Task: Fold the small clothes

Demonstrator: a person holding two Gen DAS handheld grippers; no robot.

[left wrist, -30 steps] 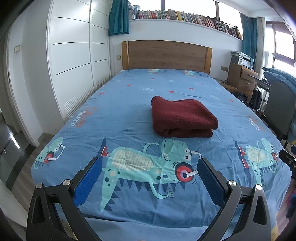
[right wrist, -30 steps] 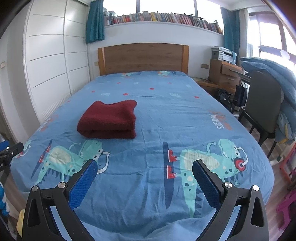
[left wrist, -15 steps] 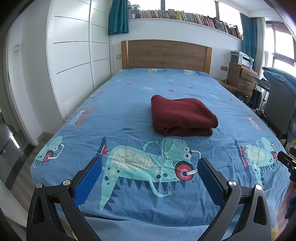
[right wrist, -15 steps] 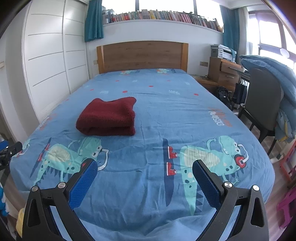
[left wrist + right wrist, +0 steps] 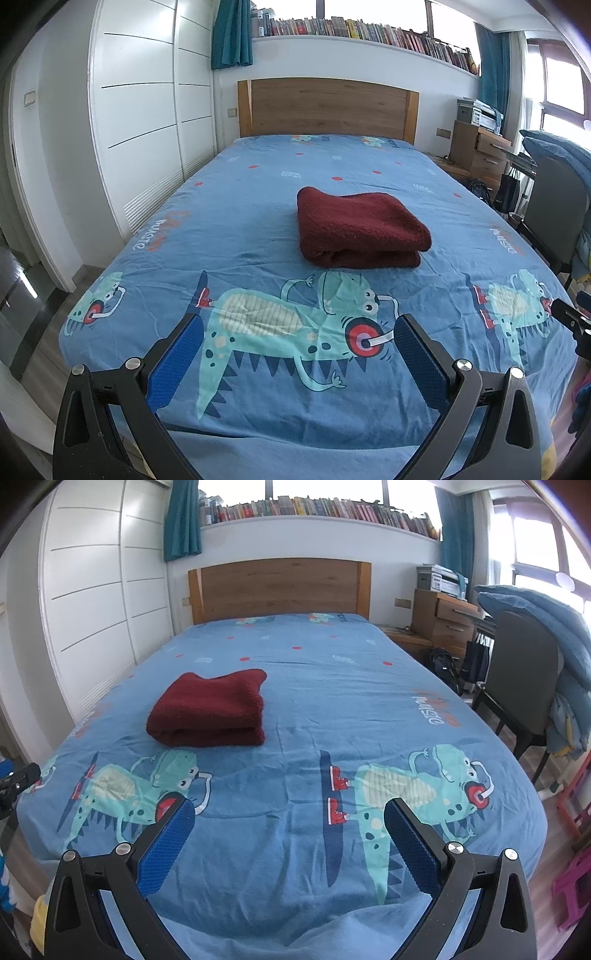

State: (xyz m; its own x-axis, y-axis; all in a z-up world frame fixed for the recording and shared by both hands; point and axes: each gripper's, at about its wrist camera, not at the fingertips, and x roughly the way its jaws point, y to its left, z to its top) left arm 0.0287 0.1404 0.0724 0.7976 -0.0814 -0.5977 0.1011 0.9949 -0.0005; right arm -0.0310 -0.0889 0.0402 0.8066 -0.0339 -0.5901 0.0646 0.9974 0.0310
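A dark red knitted garment (image 5: 360,229) lies folded into a compact bundle on the blue dinosaur-print bed sheet (image 5: 258,229), near the middle of the bed. It also shows in the right wrist view (image 5: 212,710), left of centre. My left gripper (image 5: 297,330) is open and empty, held over the foot of the bed, well short of the garment. My right gripper (image 5: 290,814) is open and empty too, over the foot of the bed, to the right of the garment.
A wooden headboard (image 5: 327,107) stands at the far end. White wardrobe doors (image 5: 140,122) line the left side. A dark chair (image 5: 521,690) piled with blue bedding and a wooden drawer unit (image 5: 445,622) stand on the right. A pink stool (image 5: 574,886) stands on the floor at lower right.
Both views have shifted only slightly; the grippers stay open and the folded garment has not moved.
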